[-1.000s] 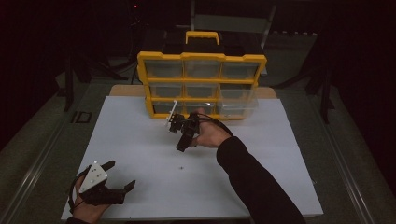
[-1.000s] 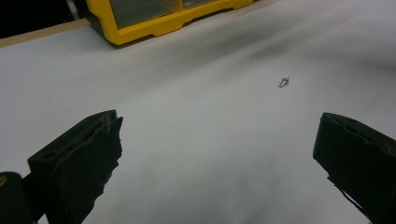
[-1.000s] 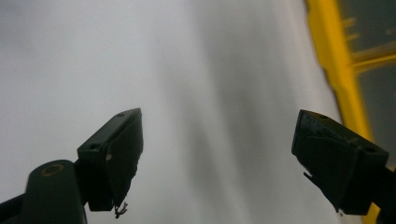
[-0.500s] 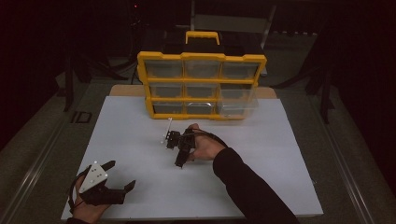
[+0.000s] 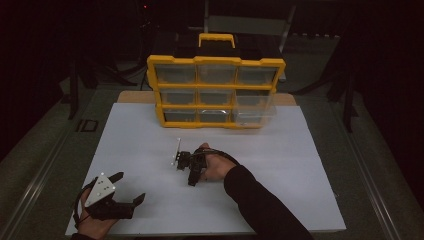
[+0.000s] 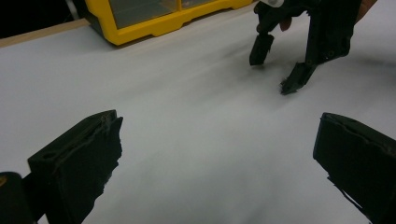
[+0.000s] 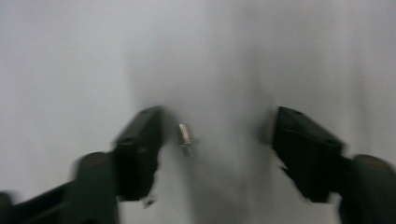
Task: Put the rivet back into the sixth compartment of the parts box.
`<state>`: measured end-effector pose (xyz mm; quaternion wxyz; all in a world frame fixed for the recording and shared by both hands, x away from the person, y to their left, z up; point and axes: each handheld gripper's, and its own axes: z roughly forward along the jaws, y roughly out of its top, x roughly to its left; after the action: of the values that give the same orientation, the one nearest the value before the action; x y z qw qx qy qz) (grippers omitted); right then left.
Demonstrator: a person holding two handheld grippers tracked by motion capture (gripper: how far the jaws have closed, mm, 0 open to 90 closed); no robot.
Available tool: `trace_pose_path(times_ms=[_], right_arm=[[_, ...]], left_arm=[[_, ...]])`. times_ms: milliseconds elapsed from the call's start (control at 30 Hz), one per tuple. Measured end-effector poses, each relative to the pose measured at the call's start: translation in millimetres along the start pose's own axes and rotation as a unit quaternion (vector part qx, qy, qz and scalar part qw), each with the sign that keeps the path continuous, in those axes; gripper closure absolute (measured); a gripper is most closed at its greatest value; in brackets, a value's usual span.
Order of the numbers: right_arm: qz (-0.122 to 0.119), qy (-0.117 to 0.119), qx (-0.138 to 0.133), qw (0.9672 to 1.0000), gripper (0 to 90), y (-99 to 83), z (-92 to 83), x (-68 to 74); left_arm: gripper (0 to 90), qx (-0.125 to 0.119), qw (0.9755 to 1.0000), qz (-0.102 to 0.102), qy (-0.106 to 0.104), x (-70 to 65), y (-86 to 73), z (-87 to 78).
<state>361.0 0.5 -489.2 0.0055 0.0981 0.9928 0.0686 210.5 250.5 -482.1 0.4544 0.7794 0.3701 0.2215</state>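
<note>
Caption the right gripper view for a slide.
Open black right gripper poised over a small silver bolt lying on the white table sheet, nearer one jaw.

1 yellow organizer case (image 5: 216, 92), 1 small bolt (image 7: 186, 136), 2 grippers, 1 white table (image 5: 280, 165).

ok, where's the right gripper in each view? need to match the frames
High view: right gripper mid-table, in front of the yellow organizer, jaws pointing down at the sheet.
Left gripper view: top right, farther off, jaw tips close to the sheet.
Right gripper view: its own jaws rise from the bottom, apart, with a small metal part between them.
Shared landmark: the white sheet lies under it in all three.
</note>
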Motion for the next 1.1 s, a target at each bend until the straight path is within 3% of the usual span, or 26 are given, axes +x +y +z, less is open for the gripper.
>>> trace_pose_path(times_ms=[133,367,600,1100], right_arm=[[-0.014,0.010,0.005,0.9998,64.5,-0.1,-2.7,4.5],[-0.031,0.006,0.029,0.9991,82.0,3.9,-2.9,11.2],[-0.035,0.008,0.038,0.9987,82.7,6.0,-3.1,11.6],[-0.023,0.010,0.022,0.9994,82.6,1.9,-18.6,0.3]], left_arm=[[1.7,0.000,1.0000,0.001,-0.001,-0.5,0.1,0.4],[1.7,0.000,1.0000,0.000,0.000,-0.4,0.0,0.5],[1.7,-0.001,1.0000,0.000,0.000,-0.1,-0.1,0.0],[1.8,0.000,1.0000,0.000,0.001,0.1,0.0,-0.2]])
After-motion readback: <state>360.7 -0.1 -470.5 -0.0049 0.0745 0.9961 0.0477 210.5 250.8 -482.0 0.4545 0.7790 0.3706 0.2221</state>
